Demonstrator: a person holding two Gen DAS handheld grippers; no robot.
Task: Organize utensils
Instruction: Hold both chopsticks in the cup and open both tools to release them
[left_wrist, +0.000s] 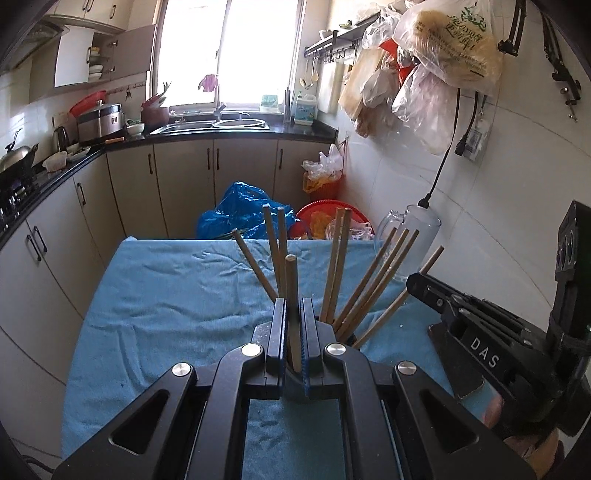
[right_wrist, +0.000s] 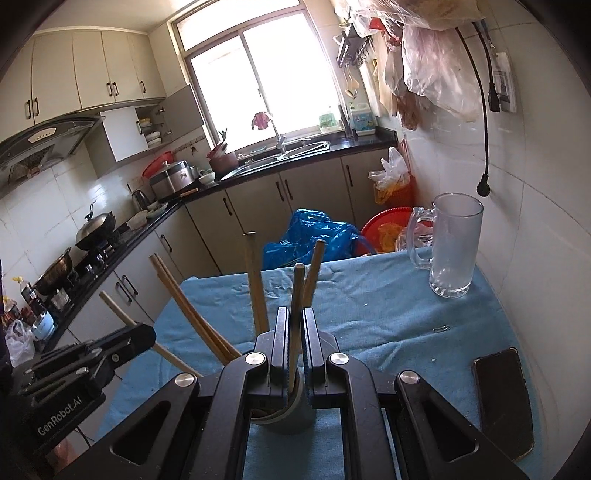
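Note:
Several wooden chopsticks stand fanned out in a round holder on the blue cloth. My left gripper is shut on one upright chopstick above the holder. My right gripper is shut on another upright chopstick over the same holder. Other chopsticks lean left and back in the right wrist view. Each gripper shows in the other's view: the right one at the right, the left one at the left.
A clear glass mug stands at the table's far right, by the tiled wall. A dark phone and a paper clip lie on the cloth at the right. Blue bag and red basin sit beyond the table.

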